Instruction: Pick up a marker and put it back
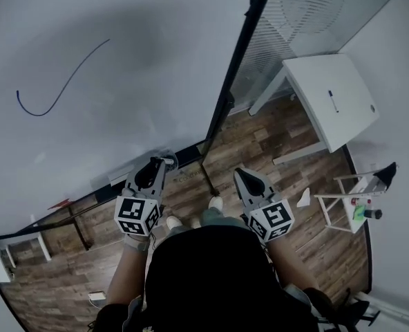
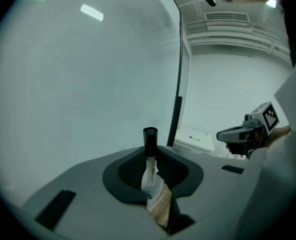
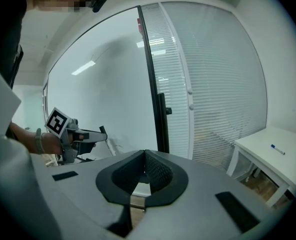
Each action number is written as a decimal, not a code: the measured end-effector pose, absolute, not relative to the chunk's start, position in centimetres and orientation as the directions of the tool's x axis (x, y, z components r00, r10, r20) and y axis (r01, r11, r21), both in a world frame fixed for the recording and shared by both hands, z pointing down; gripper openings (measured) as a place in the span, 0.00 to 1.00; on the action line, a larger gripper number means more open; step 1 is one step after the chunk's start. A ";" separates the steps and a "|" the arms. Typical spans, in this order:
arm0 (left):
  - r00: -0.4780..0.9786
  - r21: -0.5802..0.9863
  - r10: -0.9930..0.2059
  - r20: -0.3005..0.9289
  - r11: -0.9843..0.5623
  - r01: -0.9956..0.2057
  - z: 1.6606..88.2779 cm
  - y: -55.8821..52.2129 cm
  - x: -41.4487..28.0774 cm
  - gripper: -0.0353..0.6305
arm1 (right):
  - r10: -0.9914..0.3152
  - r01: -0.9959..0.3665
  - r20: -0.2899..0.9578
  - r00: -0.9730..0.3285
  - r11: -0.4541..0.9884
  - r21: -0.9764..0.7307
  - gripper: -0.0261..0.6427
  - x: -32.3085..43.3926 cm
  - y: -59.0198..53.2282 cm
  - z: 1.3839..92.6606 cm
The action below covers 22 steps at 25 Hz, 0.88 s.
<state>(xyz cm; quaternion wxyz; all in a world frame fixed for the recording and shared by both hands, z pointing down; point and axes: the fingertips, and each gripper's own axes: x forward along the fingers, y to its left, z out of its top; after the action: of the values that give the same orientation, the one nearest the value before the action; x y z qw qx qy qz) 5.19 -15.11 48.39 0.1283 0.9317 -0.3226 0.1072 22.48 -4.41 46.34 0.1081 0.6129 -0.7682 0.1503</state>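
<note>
My left gripper (image 1: 152, 172) clamps marker (image 2: 149, 160) upright between jaws, black cap up, close by whiteboard (image 1: 87, 109) lower edge. My right gripper (image 3: 144, 163) empty, jaws pressed together.

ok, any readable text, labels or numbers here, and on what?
Nothing legible.
Marker in left tool: dark print on barrel, too small to read.
Left cube, right cube: square patterns, no letters.
Whiteboard: blue curve, not writing.

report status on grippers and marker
Left gripper shut on marker, black cap forward. Right gripper shut, empty. Nothing seen between marker and whiteboard.
</note>
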 end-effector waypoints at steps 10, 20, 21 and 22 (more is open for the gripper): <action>0.764 0.176 -0.537 0.358 -0.765 -0.620 52.2 -15.1 6.3 0.17 | -0.904 -0.986 0.397 -0.155 0.118 -0.117 0.08 24.6 -1.6 48.1; 0.750 0.193 -0.511 0.419 -0.757 -0.624 55.5 -15.1 6.5 0.17 | -0.892 -0.987 0.431 -0.138 0.091 -0.129 0.08 24.8 -1.0 49.5; 0.750 0.196 -0.510 0.422 -0.756 -0.624 55.8 -15.1 6.5 0.17 | -0.890 -0.988 0.434 -0.138 0.089 -0.130 0.08 24.8 -1.1 49.6; 0.751 0.199 -0.508 0.422 -0.756 -0.624 55.9 -15.1 6.5 0.17 | -0.889 -0.988 0.437 -0.137 0.088 -0.131 0.08 24.8 -1.1 49.7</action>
<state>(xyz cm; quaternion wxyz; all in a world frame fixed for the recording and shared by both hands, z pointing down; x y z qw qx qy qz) 6.50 -15.12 55.92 0.1660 0.9207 -0.3073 0.1738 24.77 -1.10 49.72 0.1234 0.6453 -0.7270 0.1994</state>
